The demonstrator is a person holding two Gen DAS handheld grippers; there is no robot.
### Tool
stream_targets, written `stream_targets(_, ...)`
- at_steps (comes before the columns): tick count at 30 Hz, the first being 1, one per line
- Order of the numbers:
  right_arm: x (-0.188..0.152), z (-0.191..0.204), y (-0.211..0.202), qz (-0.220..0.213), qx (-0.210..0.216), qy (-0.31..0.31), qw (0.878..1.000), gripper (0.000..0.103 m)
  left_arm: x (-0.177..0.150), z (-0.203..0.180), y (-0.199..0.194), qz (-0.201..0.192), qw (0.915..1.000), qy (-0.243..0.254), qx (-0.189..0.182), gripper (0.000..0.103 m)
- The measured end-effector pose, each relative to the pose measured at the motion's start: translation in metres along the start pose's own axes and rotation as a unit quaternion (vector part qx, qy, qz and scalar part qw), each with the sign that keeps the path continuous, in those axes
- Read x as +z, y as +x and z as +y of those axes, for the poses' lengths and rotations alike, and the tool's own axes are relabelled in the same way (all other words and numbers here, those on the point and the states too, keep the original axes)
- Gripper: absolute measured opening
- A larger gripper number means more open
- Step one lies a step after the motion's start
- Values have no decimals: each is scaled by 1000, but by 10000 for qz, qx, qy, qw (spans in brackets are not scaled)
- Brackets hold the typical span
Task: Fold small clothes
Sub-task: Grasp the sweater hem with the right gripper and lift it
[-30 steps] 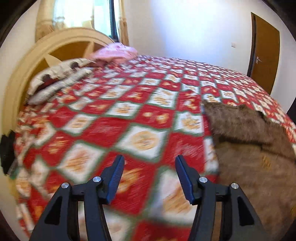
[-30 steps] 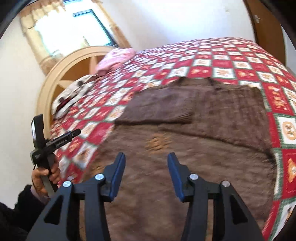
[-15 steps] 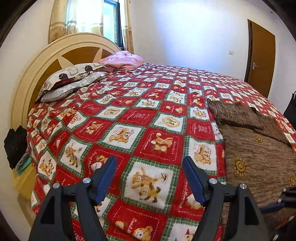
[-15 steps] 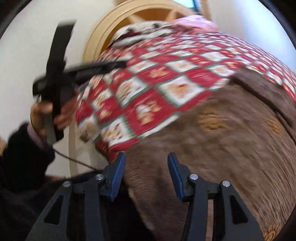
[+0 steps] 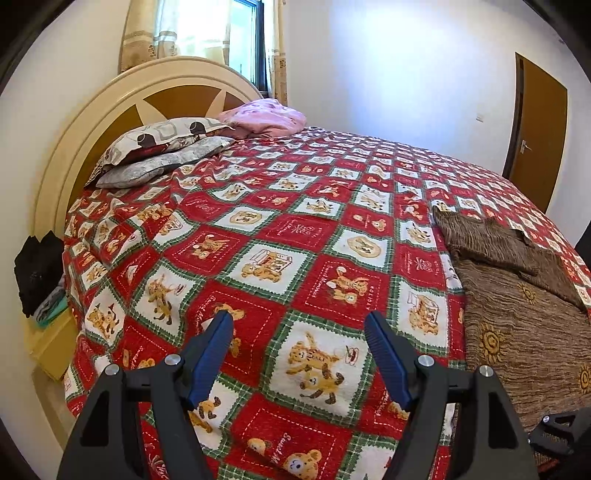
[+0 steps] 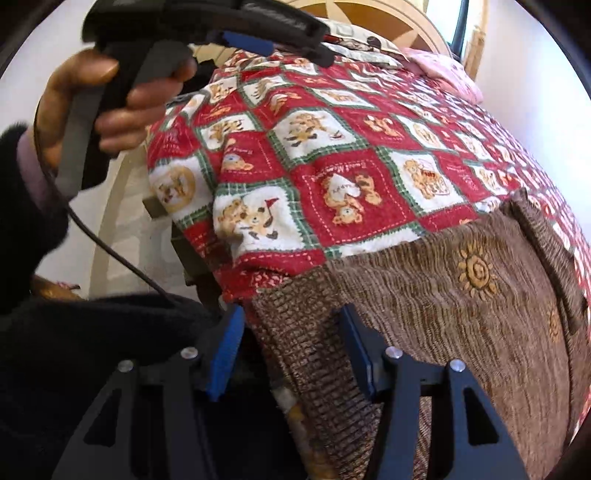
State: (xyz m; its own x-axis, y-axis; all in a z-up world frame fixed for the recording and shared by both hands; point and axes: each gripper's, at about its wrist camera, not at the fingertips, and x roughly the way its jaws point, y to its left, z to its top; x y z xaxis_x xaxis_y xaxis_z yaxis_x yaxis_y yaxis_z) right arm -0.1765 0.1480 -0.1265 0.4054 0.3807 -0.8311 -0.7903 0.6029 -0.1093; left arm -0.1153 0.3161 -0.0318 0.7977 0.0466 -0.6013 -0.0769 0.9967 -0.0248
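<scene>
A brown knitted garment with gold sun motifs (image 5: 517,314) lies spread on the bed's near right part; one sleeve is folded over its far end. In the right wrist view the garment (image 6: 461,295) hangs over the bed edge, and its ribbed hem corner (image 6: 306,332) lies between the open jaws of my right gripper (image 6: 291,347). My left gripper (image 5: 299,354) is open and empty, held above the red bedspread, left of the garment. It also shows in the right wrist view, held in a hand at top left (image 6: 207,29).
The bed has a red patchwork bear bedspread (image 5: 277,240), a cream headboard (image 5: 110,110), pillows (image 5: 159,147) and a pink bundle (image 5: 266,118) at the far left. A nightstand with dark items (image 5: 40,280) stands left. A brown door (image 5: 535,122) is at right.
The left gripper rose and pulled back, steadying over the bedspread. The right gripper swung down and left to the bed's near edge, and the garment's hem corner now lies between its fingers.
</scene>
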Motion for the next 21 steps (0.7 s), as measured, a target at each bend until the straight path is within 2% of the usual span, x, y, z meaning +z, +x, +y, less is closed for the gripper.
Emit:
stream_targets(1, 0, -4, -1, 9, -56, 51, 10000, 33, 0, -1, -1, -20, 10000, 33, -32, 74)
stream_targets(3, 2, -22, -6, 34, 339, 525, 9980, 18, -1, -4, -1, -53, 9998, 113, -122, 74)
stream_targets(5, -1, -56, -10, -54, 995, 1407, 9850, 16, -1, -10, -2, -95, 9991, 283, -300, 74)
stream_targets(7, -10, -81, -15, -183, 1289, 2016, 9708, 14, -2, -18, -2, -103, 9971, 496, -576, 74)
stream_targets(8, -18, -100, -18, -302, 1497, 2445, 9575, 14, -2, -22, -2, -87, 9957, 590, -708, 74)
stream_targets(10, -30, -125, -23, -488, 1757, 2995, 9365, 14, -4, -38, 0, -21, 9886, 957, -1160, 74)
stream_targets(11, -38, -142, -27, -615, 1858, 3309, 9231, 14, -6, -48, 1, -7, 9824, 1211, -1421, 74)
stream_targets(12, -44, -152, -29, -694, 1886, 3489, 9154, 14, -7, -56, 1, -7, 9780, 1381, -1563, 74)
stream_targets(14, -52, -170, -32, -771, 1831, 3771, 9046, 14, -11, -82, 0, -51, 9596, 2066, -1910, 74)
stream_targets(16, -59, -183, -34, -817, 1855, 3958, 8957, 14, -16, -104, -2, -185, 9364, 2717, -2212, 74)
stream_targets(17, -62, -186, -35, -844, 1889, 4022, 8919, 14, -18, -113, -3, -239, 9230, 3021, -2370, 74)
stream_targets(19, -63, -189, -38, -846, 1890, 4024, 8918, 14, -23, -134, -4, -262, 8910, 3643, -2697, 74)
stream_targets(20, -62, -190, -40, -854, 1929, 3990, 8924, 14, -24, -141, -5, -261, 8784, 3860, -2807, 74)
stream_targets(21, -61, -191, -39, -873, 2004, 3976, 8911, 14, -28, -150, -7, -288, 8599, 4162, -2940, 74)
